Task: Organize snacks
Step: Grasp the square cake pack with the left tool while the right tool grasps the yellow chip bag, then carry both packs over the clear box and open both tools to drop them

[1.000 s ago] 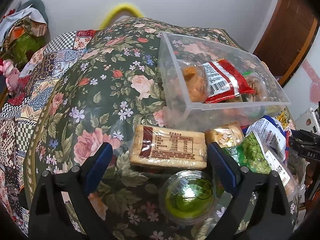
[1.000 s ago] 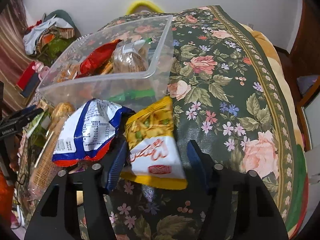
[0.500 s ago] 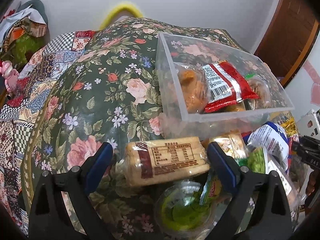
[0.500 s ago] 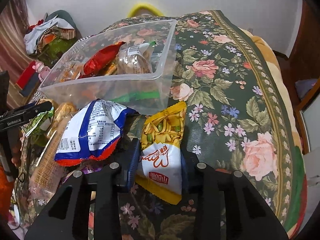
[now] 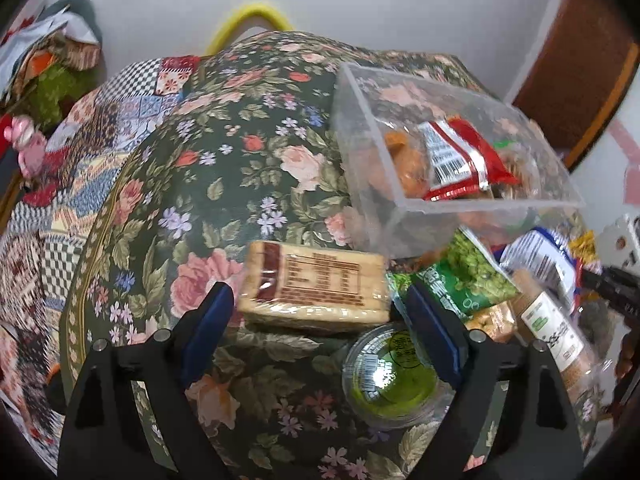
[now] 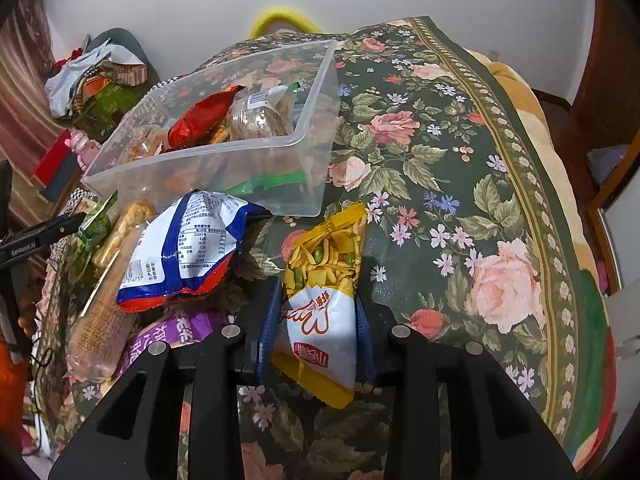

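The right gripper [image 6: 316, 332] has its two blue pads pressed on the white lower part of the yellow snack bag [image 6: 324, 292], which stands up between them over the floral cloth [image 6: 460, 208], near the cloth's near edge. Just left of it lies the blue and white bag [image 6: 188, 244] on top of other packets, and beyond both stands the clear plastic bin [image 6: 224, 168], holding a red packet [image 6: 200, 120] and a clear bag of snacks [image 6: 260, 116]. The left gripper [image 5: 320, 328] has its fingers wide apart, with the wrapped biscuit pack [image 5: 316, 288] lying between the tips, not clamped. Under the right finger sits a round cup with green content [image 5: 390, 380], and a green pea bag [image 5: 468, 276] lies beside it. Farther, the bin [image 5: 404, 224] stands touching the heap of snacks, toward the right edge of the cloth.
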Motion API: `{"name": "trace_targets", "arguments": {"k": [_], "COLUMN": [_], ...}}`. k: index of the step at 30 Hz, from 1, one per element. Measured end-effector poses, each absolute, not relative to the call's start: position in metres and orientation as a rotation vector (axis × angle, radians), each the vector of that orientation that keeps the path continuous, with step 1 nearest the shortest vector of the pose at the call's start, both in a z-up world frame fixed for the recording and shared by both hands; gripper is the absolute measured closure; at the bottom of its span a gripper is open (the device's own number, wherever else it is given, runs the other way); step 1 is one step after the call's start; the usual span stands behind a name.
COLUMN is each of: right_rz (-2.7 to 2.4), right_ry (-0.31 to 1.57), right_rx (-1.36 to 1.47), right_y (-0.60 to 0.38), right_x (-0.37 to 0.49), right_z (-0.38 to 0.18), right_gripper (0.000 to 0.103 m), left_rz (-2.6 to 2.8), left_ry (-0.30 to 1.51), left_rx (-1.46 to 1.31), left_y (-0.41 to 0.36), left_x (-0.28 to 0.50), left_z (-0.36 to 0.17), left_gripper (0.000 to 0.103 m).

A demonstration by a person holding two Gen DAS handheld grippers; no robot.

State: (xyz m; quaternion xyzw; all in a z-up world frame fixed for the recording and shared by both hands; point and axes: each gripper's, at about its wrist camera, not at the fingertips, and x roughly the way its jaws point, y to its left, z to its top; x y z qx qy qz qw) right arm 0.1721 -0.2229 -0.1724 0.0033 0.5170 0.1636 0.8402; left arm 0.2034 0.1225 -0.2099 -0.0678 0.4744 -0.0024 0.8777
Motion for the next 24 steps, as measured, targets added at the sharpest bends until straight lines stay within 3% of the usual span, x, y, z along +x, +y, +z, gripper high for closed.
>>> {"name": "trace_targets", "arguments": {"k": [6, 12, 15, 24], "right_rz": [0.341, 0.335, 0.330, 0.324], "right_ry": [1.090, 1.084, 1.075, 1.013], "right_rx": [0.010, 0.014, 0.028, 0.018], "right_y": [-0.222, -0.224, -0.227, -0.227], "right_x": [0.171, 0.172, 0.172, 0.164], "right_z": [-0.174, -0.173, -0.171, -0.150], "right_gripper": [0.072, 0.073, 0.079, 0.080], "left_rz": [0.037, 0.048, 0.051, 0.051], "left_ry": [1.017, 0.982, 0.973, 0.871], "left_rx": [-0.158, -0.140, -0.131, -0.146], "left_y": [0.126, 0.126, 0.125, 0.128], "left_x": [0.216, 0.212, 0.206, 0.180], "left_z": [-0.226, -0.224, -0.219, -0.171], "left_gripper": [0.015, 0.023, 0.023, 0.024]}}
